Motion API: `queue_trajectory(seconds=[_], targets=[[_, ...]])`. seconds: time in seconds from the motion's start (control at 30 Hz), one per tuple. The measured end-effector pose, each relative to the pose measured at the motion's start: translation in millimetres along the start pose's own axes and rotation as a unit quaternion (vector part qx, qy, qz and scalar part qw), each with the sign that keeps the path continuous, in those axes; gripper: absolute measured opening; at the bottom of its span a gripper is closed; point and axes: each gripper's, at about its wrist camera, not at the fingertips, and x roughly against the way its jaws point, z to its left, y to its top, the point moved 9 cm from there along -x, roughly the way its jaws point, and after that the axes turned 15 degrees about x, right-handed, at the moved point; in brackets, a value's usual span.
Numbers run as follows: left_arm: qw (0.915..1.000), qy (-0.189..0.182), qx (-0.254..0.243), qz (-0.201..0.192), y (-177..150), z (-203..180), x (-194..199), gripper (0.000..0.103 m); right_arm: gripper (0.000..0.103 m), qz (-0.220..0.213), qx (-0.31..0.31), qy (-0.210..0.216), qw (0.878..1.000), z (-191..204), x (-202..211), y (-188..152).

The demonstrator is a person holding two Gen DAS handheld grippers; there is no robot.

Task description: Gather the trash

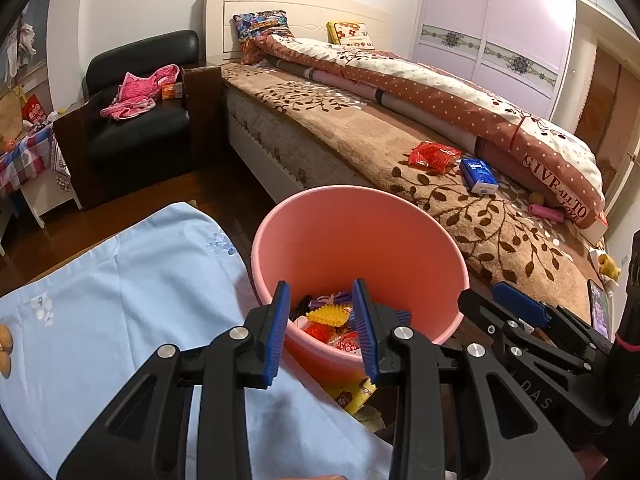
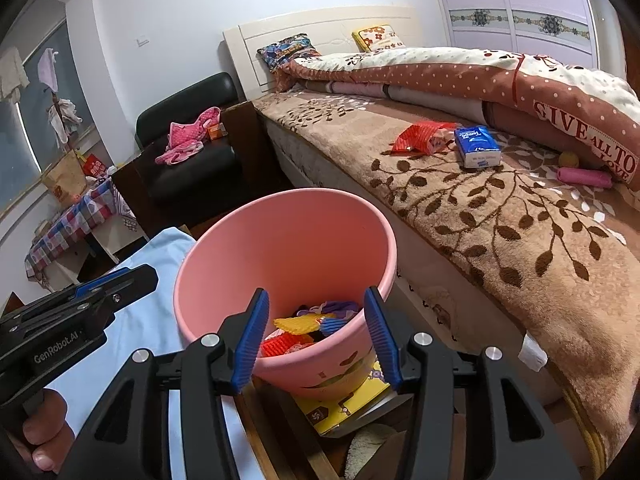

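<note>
**Bin half-fed, more wrappers wait on the bed**

Both grippers hover over the pink bin [image 2: 286, 264], left gripper [image 1: 322, 332] and right gripper [image 2: 318, 338] with jaws parted and empty. The red wrapper [image 2: 420, 136] lies on the bed [image 2: 500, 240], just beside the blue tissue pack [image 2: 478, 146]. I'd reach for the wrapper's crumpled edge, pinching low without snagging the plush blanket.

One pink bin [image 2: 280, 248], one red wrapper [image 2: 420, 136], one blue tissue pack [image 2: 478, 148], two pillows [image 1: 264, 24]
</note>
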Motion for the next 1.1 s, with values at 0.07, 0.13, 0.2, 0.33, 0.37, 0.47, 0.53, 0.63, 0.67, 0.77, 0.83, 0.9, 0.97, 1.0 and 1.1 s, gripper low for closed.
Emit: queue_trajectory(seconds=[0.07, 0.13, 0.2, 0.33, 0.37, 0.47, 0.53, 0.63, 0.67, 0.77, 0.83, 0.9, 0.97, 1.0, 1.1], targets=[[1.0000, 0.000, -0.001, -0.002, -0.8, 0.7, 2.4, 0.032, 0.049, -0.001, 0.002, 0.000, 1.000, 0.9, 1.6, 0.4], [1.0000, 0.001, -0.001, -0.003, -1.1, 1.3, 4.0, 0.032, 0.049, -0.002, 0.004, 0.000, 1.000, 2.9, 3.5, 0.6], [1.0000, 0.001, 0.000, -0.005, -1.4, 1.7, 5.6, 0.032, 0.049, -0.003, 0.005, 0.000, 1.000, 4.1, 5.5, 0.7], [1.0000, 0.001, 0.000, -0.007, -1.5, 2.8, 9.6, 0.032, 0.049, -0.005, 0.007, 0.000, 1.000, 6.4, 8.3, 1.2], [1.0000, 0.000, 0.000, -0.008, -1.6, 2.7, 10.4, 0.032, 0.049, -0.005, 0.008, 0.000, 1.000, 6.4, 8.7, 1.4], [1.0000, 0.000, 0.000, -0.009, -1.1, 2.8, 11.5, 0.032, 0.049, -0.006, 0.009, 0.000, 1.000, 7.5, 10.1, 1.1], [0.9999, 0.001, 0.001, -0.010, -1.2, 3.7, 12.2, 0.032, 0.049, -0.006, 0.009, 0.000, 1.000, 7.6, 10.1, 1.0], [0.9999, 0.001, 0.001, -0.011, -1.7, 4.5, 12.9, 0.032, 0.049, -0.006, 0.009, 0.001, 1.000, 7.7, 10.0, 0.7], [0.9999, 0.002, 0.001, -0.014, -1.7, 4.8, 13.4, 0.032, 0.049, -0.006, 0.009, 0.001, 1.000, 7.8, 10.1, 0.7], [0.9999, 0.002, -0.004, -0.013, -3.0, 5.1, 13.4, 0.032, 0.049, -0.005, 0.009, 0.001, 1.000, 8.3, 10.1, 0.7], [0.9999, 0.007, -0.008, -0.010, -4.0, 5.5, 12.3, 0.032, 0.049, -0.005, 0.009, 0.001, 1.000, 8.4, 10.1, 0.6], [0.9998, 0.015, -0.009, -0.003, -5.3, 6.4, 9.9, 0.032, 0.049, -0.005, 0.009, 0.001, 1.000, 8.5, 10.1, 0.6], [0.9998, 0.016, -0.005, 0.004, -6.8, 8.0, 7.0, 0.032, 0.049, -0.005, 0.009, 0.001, 1.000, 8.6, 10.2, 0.6], [0.9998, 0.017, -0.003, 0.004, -7.2, 9.3, 6.4, 0.032, 0.049, -0.005, 0.009, 0.001, 1.000, 8.6, 10.2, 0.6], [0.9998, 0.017, 0.003, 0.007, -8.6, 12.2, 5.1, 0.032, 0.049, -0.004, 0.008, 0.001, 1.000, 9.5, 10.1, -0.2]])
